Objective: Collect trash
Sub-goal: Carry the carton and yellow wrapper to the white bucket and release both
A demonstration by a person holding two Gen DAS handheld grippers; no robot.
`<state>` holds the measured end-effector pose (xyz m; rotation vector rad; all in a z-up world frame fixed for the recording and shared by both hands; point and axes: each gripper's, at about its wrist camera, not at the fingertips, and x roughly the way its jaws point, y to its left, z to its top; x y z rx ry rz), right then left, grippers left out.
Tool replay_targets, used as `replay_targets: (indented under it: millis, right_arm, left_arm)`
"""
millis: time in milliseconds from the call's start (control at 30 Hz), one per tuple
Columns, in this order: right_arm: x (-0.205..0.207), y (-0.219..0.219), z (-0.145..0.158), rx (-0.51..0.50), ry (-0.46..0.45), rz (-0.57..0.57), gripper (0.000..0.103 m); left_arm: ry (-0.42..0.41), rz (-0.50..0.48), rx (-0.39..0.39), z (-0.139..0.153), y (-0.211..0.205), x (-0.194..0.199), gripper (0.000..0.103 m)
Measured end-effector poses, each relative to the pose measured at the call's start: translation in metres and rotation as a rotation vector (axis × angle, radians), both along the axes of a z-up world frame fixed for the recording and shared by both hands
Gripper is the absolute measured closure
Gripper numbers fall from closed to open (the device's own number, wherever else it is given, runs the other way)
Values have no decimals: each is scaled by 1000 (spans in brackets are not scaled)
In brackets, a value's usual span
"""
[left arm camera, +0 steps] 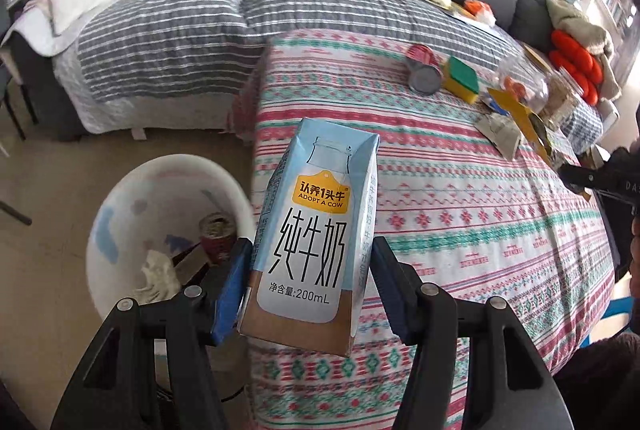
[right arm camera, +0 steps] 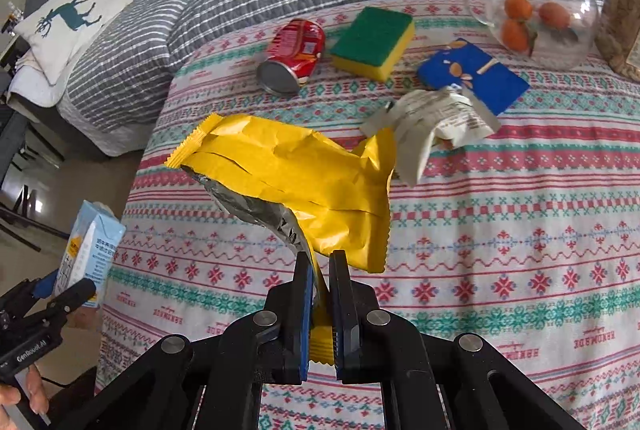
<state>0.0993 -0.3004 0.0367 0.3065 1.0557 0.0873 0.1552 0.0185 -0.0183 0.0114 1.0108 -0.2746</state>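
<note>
— While the left gripper [left arm camera: 308, 270] clamps the milk carton [left arm camera: 310, 230] between its pads, where does the carton hang?
— Past the table's left edge, beside the white bin [left arm camera: 132, 214].
— And the right gripper [right arm camera: 320, 294]?
— Pinched shut on the yellow wrapper [right arm camera: 296, 174], lifted above the patterned tablecloth [right arm camera: 500, 250].

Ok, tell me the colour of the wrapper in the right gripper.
Yellow outside, silver inside; the wrapper shows best in the right wrist view.

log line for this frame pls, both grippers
left gripper: shut on milk carton, beside bin | right gripper: shut on yellow wrapper, above table | red can: uncollected
</note>
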Motion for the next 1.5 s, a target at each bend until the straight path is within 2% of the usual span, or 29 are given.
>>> replay_targets:
  millis: [200, 400, 467, 533, 600, 767, 900, 1233, 1500]
  right_arm:
    - [10, 42, -2, 9, -5, 51, 96]
    - [24, 81, -11, 25, 8, 94, 96]
    - [27, 93, -14, 30, 8, 111, 96]
    - [30, 106, -16, 33, 6, 129, 96]
    - [33, 118, -18, 35, 7, 149, 96]
    - [40, 152, -25, 70, 23, 203, 96]
    - [48, 180, -28, 78, 43, 249, 96]
    - [71, 266, -45, 76, 107, 336, 95]
    - [84, 283, -51, 108, 117, 320, 93]
  left_arm:
    - [-18, 144, 18, -3, 65, -1, 40]
    - [-47, 208, 43, -15, 97, 8, 39]
    - [-23, 223, 42, -21, 103, 15, 38]
    - [2, 262, 32, -23, 109, 17, 24]
    - [4, 305, 33, -21, 115, 15, 16]
    - [6, 365, 78, -16, 130, 2, 10]
    - [39, 427, 102, -17, 151, -8, 7]
    - [42, 437, 132, -15, 180, -34, 7]
    - [52, 436, 118, -15, 187, -40, 7]
